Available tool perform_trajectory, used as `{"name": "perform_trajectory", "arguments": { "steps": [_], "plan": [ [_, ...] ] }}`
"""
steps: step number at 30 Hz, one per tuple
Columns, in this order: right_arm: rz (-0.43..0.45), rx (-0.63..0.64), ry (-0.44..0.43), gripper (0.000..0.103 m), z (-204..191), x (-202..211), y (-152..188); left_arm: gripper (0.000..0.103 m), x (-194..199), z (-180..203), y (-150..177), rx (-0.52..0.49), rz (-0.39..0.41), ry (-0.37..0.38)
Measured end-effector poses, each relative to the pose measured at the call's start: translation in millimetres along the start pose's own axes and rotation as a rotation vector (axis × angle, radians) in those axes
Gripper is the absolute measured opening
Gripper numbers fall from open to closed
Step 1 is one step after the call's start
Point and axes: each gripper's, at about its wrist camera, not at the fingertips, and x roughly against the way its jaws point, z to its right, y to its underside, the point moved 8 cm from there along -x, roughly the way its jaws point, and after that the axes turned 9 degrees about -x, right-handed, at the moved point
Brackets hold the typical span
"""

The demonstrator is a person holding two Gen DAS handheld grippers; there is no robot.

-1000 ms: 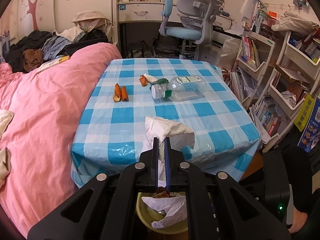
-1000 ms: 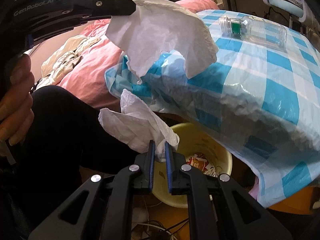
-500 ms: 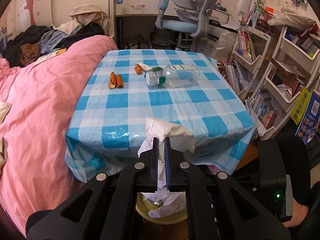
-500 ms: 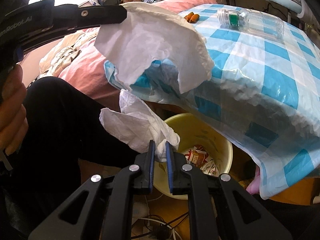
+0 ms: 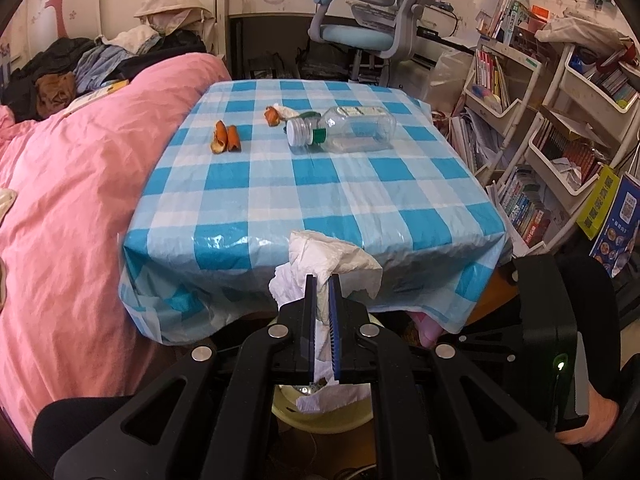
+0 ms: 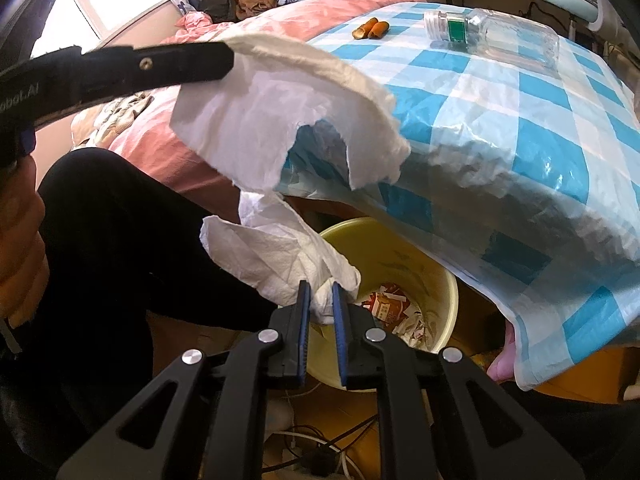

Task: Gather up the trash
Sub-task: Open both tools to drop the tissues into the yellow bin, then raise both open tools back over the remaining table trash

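Note:
My left gripper (image 5: 321, 280) is shut on a crumpled white tissue (image 5: 328, 258), held in front of the table's near edge, above a yellow bin (image 5: 320, 420). From the right wrist the same tissue (image 6: 280, 128) hangs from the left gripper's black finger (image 6: 160, 66). My right gripper (image 6: 320, 286) is shut on a second white tissue (image 6: 276, 256), right above the rim of the yellow bin (image 6: 436, 280), which holds paper scraps. A clear plastic bottle (image 5: 348, 132) and orange peels (image 5: 226, 142) lie on the blue checked tablecloth (image 5: 312, 184).
A pink bed (image 5: 72, 184) runs along the table's left side. Bookshelves (image 5: 560, 128) stand to the right, and an office chair (image 5: 372, 16) and desk behind. A person's dark trouser leg (image 6: 112, 232) and hand (image 6: 20, 256) sit left of the bin. Cables (image 6: 312, 448) lie on the floor.
The left gripper with its tissue has drawn back and sunk from over the tabletop to in front of the table's edge. The right gripper keeps its tissue over the bin.

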Motion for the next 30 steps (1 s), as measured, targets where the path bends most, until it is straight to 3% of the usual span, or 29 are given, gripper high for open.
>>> {"name": "perform_trajectory", "arguments": {
  "steps": [4,6,8,9,12,30],
  "plan": [
    [-0.005,-0.013,0.012,0.013,3.5,-1.5,-0.6,0.006,-6.3,1.2,5.0,0.000,-0.024,0.003],
    [-0.004,-0.026,0.025,0.024,7.5,-1.5,-0.8,0.006,-9.2,2.2,7.6,-0.005,-0.038,0.000],
    [0.002,-0.040,0.025,0.034,10.3,-0.5,-2.4,0.013,-11.0,2.6,8.8,-0.010,-0.044,-0.004],
    [0.007,-0.045,0.027,0.038,11.7,0.2,-3.0,0.022,-11.1,2.8,9.1,-0.012,-0.045,-0.009],
    [0.010,-0.050,0.030,0.041,12.6,0.3,-3.0,0.036,-9.0,2.3,8.2,-0.019,-0.036,-0.030],
    [0.024,-0.061,0.026,0.054,14.5,1.6,-4.6,0.073,0.5,-4.5,1.7,-0.015,0.009,-0.092]
  ]
}}
